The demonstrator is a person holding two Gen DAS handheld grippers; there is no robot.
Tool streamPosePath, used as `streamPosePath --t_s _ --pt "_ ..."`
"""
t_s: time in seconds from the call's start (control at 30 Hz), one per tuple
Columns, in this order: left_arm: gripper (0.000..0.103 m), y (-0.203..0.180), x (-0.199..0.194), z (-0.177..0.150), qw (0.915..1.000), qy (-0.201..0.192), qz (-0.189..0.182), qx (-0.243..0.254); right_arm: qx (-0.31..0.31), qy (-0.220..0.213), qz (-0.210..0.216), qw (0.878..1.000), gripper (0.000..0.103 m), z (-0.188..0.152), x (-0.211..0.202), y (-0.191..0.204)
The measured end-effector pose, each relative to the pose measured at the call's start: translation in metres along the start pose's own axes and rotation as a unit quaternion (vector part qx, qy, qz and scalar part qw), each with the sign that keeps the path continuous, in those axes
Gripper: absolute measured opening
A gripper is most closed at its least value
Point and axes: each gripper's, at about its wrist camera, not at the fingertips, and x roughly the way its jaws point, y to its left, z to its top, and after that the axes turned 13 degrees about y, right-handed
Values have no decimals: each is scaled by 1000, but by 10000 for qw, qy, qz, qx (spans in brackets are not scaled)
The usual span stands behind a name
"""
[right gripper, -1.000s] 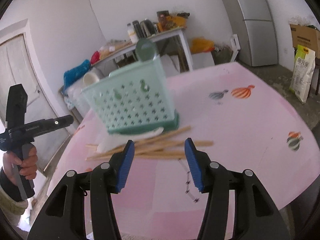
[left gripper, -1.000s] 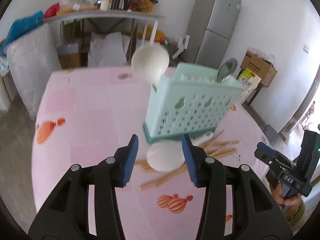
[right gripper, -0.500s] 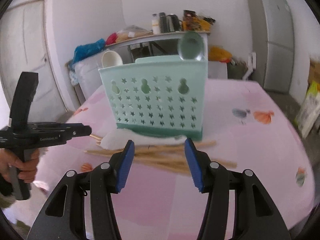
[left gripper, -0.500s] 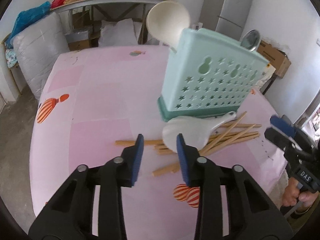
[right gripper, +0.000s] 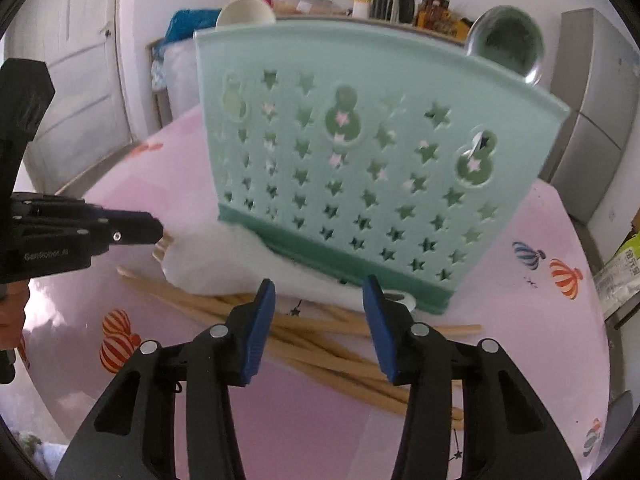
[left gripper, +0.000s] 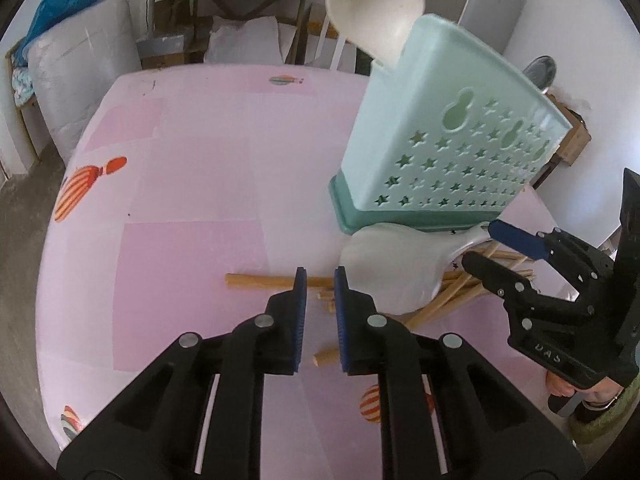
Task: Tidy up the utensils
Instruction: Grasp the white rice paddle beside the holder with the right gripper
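- Left wrist view: the left hand-held gripper (left gripper: pixel 320 308) hovers low over the pink balloon-print desk (left gripper: pixel 180 200), its blue pads drawn close with only a narrow gap and nothing between them.
- Just past its tips lies a loose pile of tan wooden chopsticks (left gripper: pixel 276 281), and on top of them a flat white plastic rice paddle (left gripper: pixel 392 270), whose handle runs toward the base of the mint-green perforated plastic utensil holder (left gripper: pixel 444 152).
- The holder stands upright and already carries a white plastic ladle (left gripper: pixel 374 4) and a metal spoon (left gripper: pixel 540 72).
- The right hand-held gripper (left gripper: pixel 486 248) comes in from the right edge, its tips beside the paddle's handle.
- Right wrist view: the right hand-held gripper (right gripper: pixel 320 304) is spread wide and empty, straddling the paddle's handle (right gripper: pixel 312 286) close to the holder's dark green base (right gripper: pixel 340 256).
- Chopsticks (right gripper: pixel 320 336) fan out underneath; the left hand-held gripper (right gripper: pixel 136 230) sits at the paddle's broad end.
- My read: this is the pickup of the paddle, with the chopsticks left for later.
- Next move calls for closing squarely on the thin handle, lifting clear of the sticks, then tipping it handle-down into an open slot.
- Watch for the paddle sliding on those round sticks.
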Motion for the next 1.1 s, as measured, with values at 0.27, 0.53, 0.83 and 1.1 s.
streamPosePath --t_s 0.27,0.53,0.83,1.1 --pt "11 3 3 7 9999 12 -146 -16 -1015 448 -109 9938 44 1 6 19" --pt "11 5 9 13 9986 47 -502 -166 -1992 243 -763 9767 44 3 8 57" --pt "11 15 7 13 9958 80 -795 -438 -1788 -410 -1319 9741 44 3 -2 76" --pt "11 28 7 12 9938 50 -908 -642 -2114 -511 -1658 9619 44 9 0 93"
